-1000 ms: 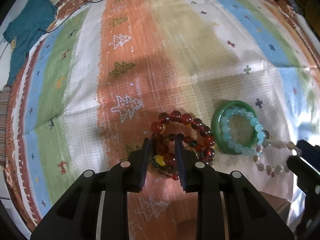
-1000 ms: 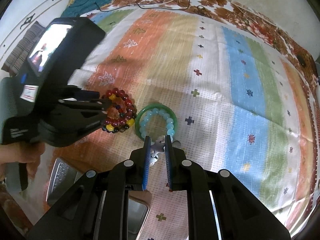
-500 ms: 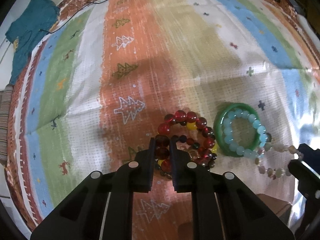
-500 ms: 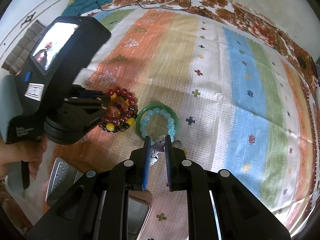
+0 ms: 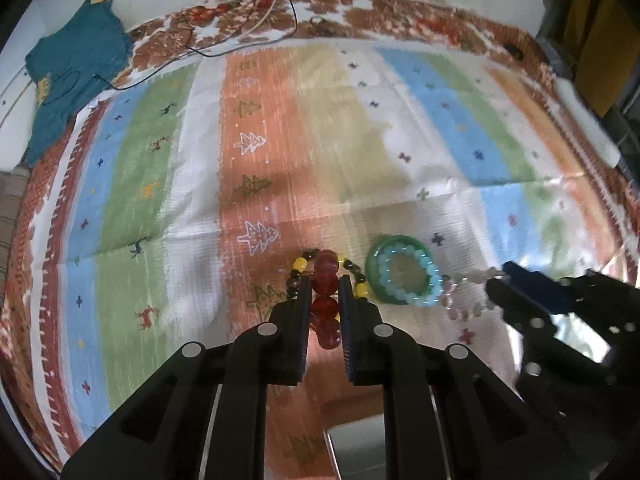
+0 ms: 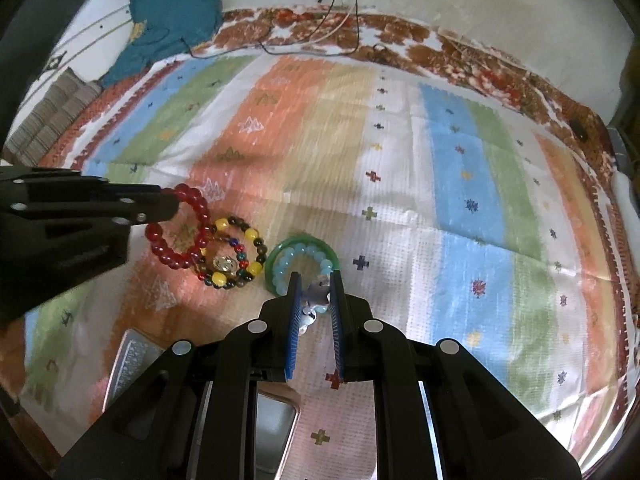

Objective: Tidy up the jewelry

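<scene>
My left gripper point(image 5: 325, 280) is shut on a red bead bracelet point(image 5: 326, 284) and holds it lifted off the striped cloth; it also shows in the right wrist view point(image 6: 176, 228). A multicoloured bead bracelet point(image 6: 234, 254) lies on the cloth beneath it. A green bangle point(image 6: 304, 244) with a pale blue bead bracelet point(image 6: 296, 266) inside lies to its right. My right gripper point(image 6: 316, 280) is shut on a whitish bead bracelet point(image 6: 314, 294), which also shows in the left wrist view point(image 5: 464, 296), at the bangle's near edge.
A metal tray point(image 6: 132, 360) lies near the front under the grippers, partly hidden; it also shows in the left wrist view point(image 5: 356, 448). A teal garment point(image 6: 172, 16) and cables point(image 6: 340, 12) lie at the far edge of the cloth point(image 6: 460, 184).
My left gripper closed on the red bead bracelet and lifted it off the pile, leaving the multicoloured bracelet on the cloth. Both grippers rose. The right gripper stayed shut on the whitish bracelet.
</scene>
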`<state>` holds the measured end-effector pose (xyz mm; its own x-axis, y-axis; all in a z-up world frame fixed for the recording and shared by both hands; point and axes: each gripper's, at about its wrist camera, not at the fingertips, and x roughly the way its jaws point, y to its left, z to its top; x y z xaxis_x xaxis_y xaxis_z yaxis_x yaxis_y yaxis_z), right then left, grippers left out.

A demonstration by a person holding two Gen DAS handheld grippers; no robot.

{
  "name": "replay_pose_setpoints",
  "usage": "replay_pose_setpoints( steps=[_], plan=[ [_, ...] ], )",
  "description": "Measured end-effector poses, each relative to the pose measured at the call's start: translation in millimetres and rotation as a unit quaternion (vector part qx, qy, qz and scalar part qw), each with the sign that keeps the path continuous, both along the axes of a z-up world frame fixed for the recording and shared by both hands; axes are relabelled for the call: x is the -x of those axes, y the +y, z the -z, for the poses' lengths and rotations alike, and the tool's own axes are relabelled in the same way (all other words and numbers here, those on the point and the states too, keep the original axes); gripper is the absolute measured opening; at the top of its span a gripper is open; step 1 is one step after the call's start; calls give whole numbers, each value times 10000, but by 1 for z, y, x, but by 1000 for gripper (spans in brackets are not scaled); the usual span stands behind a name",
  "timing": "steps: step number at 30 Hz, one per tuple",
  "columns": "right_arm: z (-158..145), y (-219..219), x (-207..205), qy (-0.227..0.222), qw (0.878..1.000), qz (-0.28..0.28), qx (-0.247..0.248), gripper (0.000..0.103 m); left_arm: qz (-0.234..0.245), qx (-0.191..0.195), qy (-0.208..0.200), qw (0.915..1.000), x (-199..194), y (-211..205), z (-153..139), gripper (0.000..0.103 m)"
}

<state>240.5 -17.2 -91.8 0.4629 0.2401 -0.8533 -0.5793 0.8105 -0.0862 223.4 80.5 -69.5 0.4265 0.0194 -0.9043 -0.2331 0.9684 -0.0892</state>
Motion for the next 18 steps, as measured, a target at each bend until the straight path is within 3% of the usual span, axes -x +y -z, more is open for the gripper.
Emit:
replay_pose_setpoints(
  steps=[18],
  plan=[
    [-28,-13,30,-477,9979,56,-442,15,134,2,-741,9972,52,-30,-49,13]
  ],
)
